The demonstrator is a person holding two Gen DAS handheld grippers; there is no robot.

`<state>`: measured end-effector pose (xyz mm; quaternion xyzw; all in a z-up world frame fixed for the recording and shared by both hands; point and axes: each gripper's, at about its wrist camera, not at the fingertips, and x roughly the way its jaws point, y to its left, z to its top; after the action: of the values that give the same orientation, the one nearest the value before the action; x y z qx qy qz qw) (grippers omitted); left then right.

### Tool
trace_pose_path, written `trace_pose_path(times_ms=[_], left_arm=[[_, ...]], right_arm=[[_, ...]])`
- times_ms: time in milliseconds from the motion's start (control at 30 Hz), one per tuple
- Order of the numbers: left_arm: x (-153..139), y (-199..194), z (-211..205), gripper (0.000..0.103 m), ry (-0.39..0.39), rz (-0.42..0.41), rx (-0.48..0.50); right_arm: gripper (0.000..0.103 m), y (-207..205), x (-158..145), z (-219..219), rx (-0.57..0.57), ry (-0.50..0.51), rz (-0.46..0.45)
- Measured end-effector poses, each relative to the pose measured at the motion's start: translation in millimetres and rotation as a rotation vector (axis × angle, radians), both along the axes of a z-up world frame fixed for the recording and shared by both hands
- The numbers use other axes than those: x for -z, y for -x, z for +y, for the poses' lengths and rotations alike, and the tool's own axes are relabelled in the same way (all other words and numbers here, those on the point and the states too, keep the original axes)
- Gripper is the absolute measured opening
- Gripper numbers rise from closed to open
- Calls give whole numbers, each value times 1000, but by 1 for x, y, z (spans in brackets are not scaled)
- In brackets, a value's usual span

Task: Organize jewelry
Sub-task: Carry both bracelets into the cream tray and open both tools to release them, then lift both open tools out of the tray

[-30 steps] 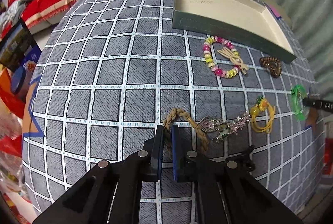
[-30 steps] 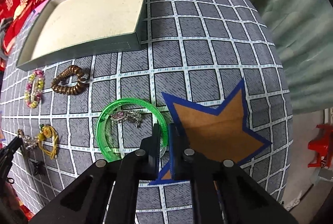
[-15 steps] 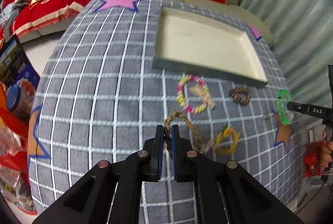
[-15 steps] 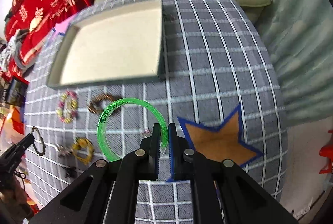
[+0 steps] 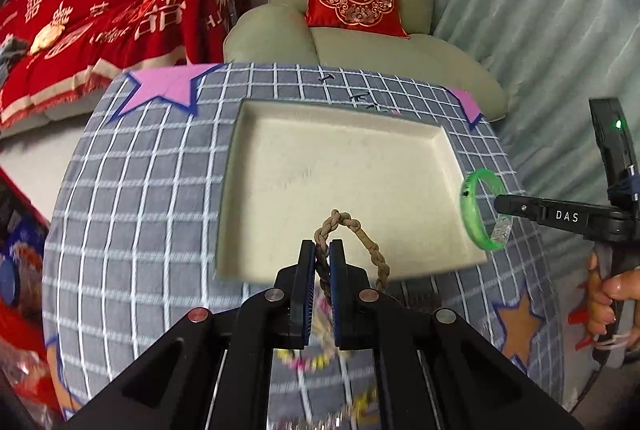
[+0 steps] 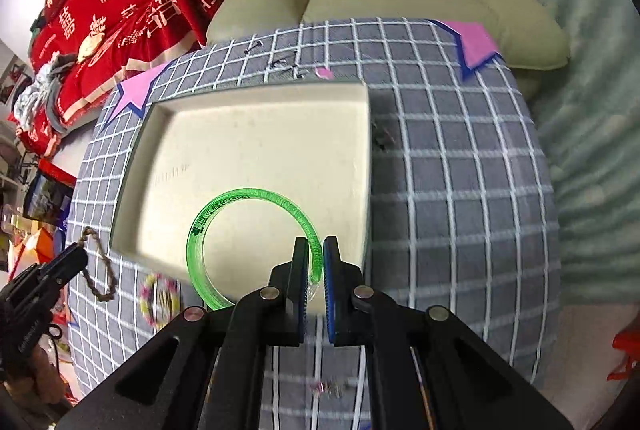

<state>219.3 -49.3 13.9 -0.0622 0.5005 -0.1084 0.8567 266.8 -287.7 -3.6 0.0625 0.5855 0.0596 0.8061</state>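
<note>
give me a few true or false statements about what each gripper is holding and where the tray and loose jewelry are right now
1. The left gripper is shut on the braided bracelet. True.
2. The right gripper holds a brown coil bracelet. False: its jaws pinch the green bangle.
3. The tray already holds several pieces of jewelry. False: nothing lies inside it in either view.
4. The green bangle hangs above the tray's near edge in the right wrist view. True.
5. The beaded bracelet lies on the checked cloth, outside the tray. True.
6. The tray sits on a bare wooden floor. False: it rests on the checked cloth.
</note>
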Motion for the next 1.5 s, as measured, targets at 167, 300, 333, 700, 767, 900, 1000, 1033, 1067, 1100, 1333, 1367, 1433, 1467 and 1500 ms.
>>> trace_pose_path(times_ms=[167, 300, 333, 700, 767, 900, 1000, 1033, 1067, 1100, 1333, 1367, 1433, 1467, 1500], left_arm=[[23, -39, -15, 17, -32, 18, -31], [40, -58, -24, 17, -60, 33, -61], [44, -62, -26, 17, -67, 40, -68], [86, -85, -44, 17, -169, 87, -95], [89, -85, -46, 17, -190, 88, -99], [94, -86, -47, 18, -224, 95, -99], [95, -86, -48, 18, -264, 101, -100], [94, -85, -48, 18, -266, 103, -100], [92, -84, -47, 18, -264, 102, -101], [89, -82, -46, 18, -261, 94, -104], [74, -73, -41, 103, -259, 52, -128], [69, -70, -39, 103, -263, 22, -147], [63, -65, -38, 103, -246, 14, -134], [61, -63, -38, 103, -246, 16, -133], [59, -60, -37, 103, -246, 13, -130]], right_arm=[[8, -35, 19, 7, -23, 2, 18], [8, -53, 36, 7, -29, 10, 41], [8, -57, 40, 7, -30, 12, 46], [8, -76, 76, 7, -51, 48, 90], [8, -75, 80, 7, -49, 42, 96], [9, -74, 80, 13, -68, 68, 86], [19, -74, 80, 14, -78, 59, 85], [24, -74, 79, 14, -77, 40, 87], [41, -74, 79, 14, -76, 33, 89], [53, -75, 79, 15, -73, 24, 87], [64, -72, 60, 13, -49, -85, 48], [67, -70, 55, 12, -44, -97, 39], [71, -65, 46, 11, -39, -116, 20], [75, -62, 43, 10, -36, -123, 14], [76, -58, 38, 10, -32, -135, 7]])
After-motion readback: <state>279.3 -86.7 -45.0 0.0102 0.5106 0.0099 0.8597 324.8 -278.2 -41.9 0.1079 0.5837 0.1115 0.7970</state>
